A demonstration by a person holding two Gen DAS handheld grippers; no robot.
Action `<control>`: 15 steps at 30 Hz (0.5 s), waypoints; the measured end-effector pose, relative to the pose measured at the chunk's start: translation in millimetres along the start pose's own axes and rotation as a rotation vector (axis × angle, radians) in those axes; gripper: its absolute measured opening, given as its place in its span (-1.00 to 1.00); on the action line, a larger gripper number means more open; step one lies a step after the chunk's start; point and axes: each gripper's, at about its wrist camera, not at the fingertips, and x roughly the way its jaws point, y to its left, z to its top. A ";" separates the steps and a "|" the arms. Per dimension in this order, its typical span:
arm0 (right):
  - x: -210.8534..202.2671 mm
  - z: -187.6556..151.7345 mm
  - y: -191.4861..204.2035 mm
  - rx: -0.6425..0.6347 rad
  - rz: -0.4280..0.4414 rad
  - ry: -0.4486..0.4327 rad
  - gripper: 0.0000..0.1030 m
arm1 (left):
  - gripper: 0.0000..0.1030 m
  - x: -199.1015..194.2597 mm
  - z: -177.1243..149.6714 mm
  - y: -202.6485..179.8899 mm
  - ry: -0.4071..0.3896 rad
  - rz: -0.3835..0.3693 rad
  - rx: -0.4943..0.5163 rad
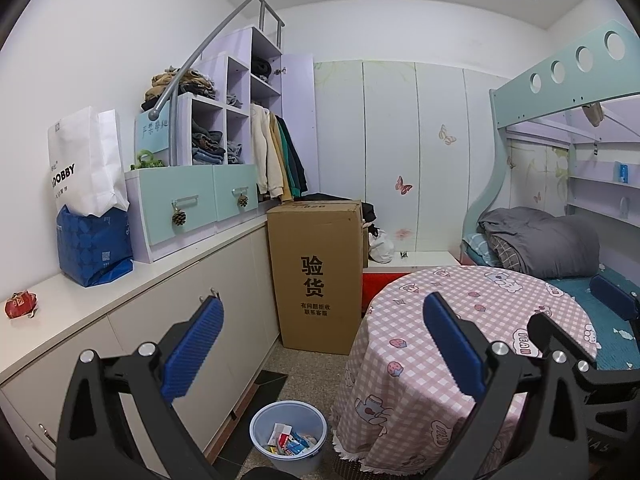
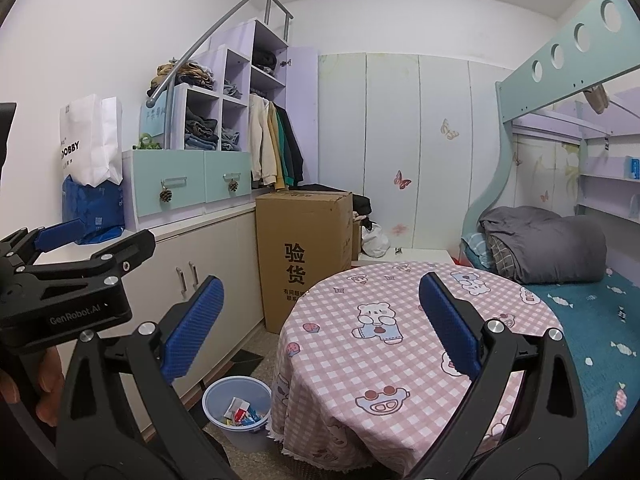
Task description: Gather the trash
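Observation:
A pale blue waste bin [image 1: 289, 436] stands on the floor between the white cabinet and the round table, holding several colourful wrappers [image 1: 290, 444]; it also shows in the right wrist view [image 2: 237, 406]. A crumpled red wrapper [image 1: 20, 305] lies on the cabinet top at far left. My left gripper [image 1: 324, 344] is open and empty, held above the bin. My right gripper [image 2: 320, 326] is open and empty, over the table's left edge. The left gripper also shows in the right wrist view [image 2: 92, 236], near the blue bag.
A round table with a pink checked cloth [image 1: 460, 320] fills the right foreground. A tall cardboard box [image 1: 316, 276] stands beyond the bin. The cabinet top [image 1: 168, 264] carries a blue bag [image 1: 94, 246], a white bag and teal drawers. A bunk bed [image 2: 580, 312] lies right.

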 end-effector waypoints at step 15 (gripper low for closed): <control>3.1 -3.3 -0.7 0.010 0.009 0.014 0.86 | 0.90 2.0 -1.7 2.1 0.006 0.001 0.005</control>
